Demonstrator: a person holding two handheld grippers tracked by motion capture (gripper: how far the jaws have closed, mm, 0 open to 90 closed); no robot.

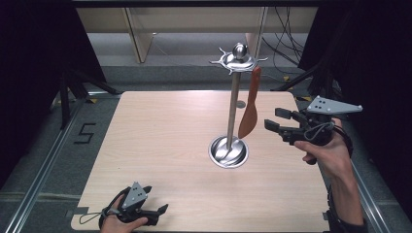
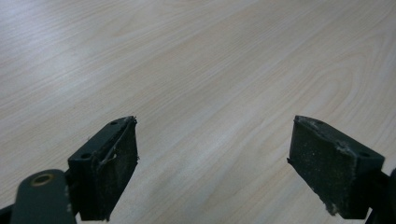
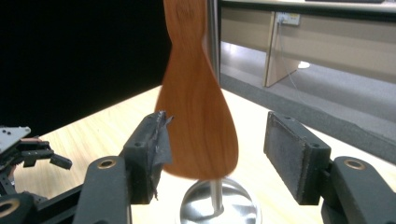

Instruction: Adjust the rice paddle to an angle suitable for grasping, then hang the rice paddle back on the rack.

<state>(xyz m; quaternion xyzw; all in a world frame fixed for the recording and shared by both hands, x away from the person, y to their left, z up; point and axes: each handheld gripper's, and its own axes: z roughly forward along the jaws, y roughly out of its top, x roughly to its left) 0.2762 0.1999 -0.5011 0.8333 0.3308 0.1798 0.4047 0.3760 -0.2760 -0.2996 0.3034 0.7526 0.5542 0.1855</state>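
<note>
1. One wooden spatula [image 1: 248, 116] hangs blade down from the hooked crown of one metal utensil stand [image 1: 233, 102]. It sits just right of the stand's pole, its blade tip above the right edge of the stand's round base [image 1: 228, 153].
2. One stand is on the table [image 1: 160, 145], right of centre. Its crown carries several short hooks and a ball on top; the hooks are too small to count surely.
3. Two grippers are in sight. The right gripper [image 1: 278, 119] is held in the air just right of the spatula blade, pointing left toward the stand, with the person's right hand [image 1: 325, 155] wrapped around its grip and the forearm rising from the lower right.
4. In the right gripper view its jaws stand wide apart, one on each side of the spatula blade [image 3: 198, 121]. The left pad [image 3: 156, 149] appears close to or against the blade's edge, but contact cannot be told. The right pad is clear of it. Nothing is clamped.
5. The left gripper [image 1: 155, 199] lies low at the near edge of the table, well away from the stand, with the left hand [image 1: 116, 223] partly cut off by the frame.
6. In the left gripper view its jaws are spread wide over bare wood [image 2: 210, 84], holding nothing.
7. The spatula's handle top is cut off in the right gripper view, and the blade is slightly blurred.
</note>
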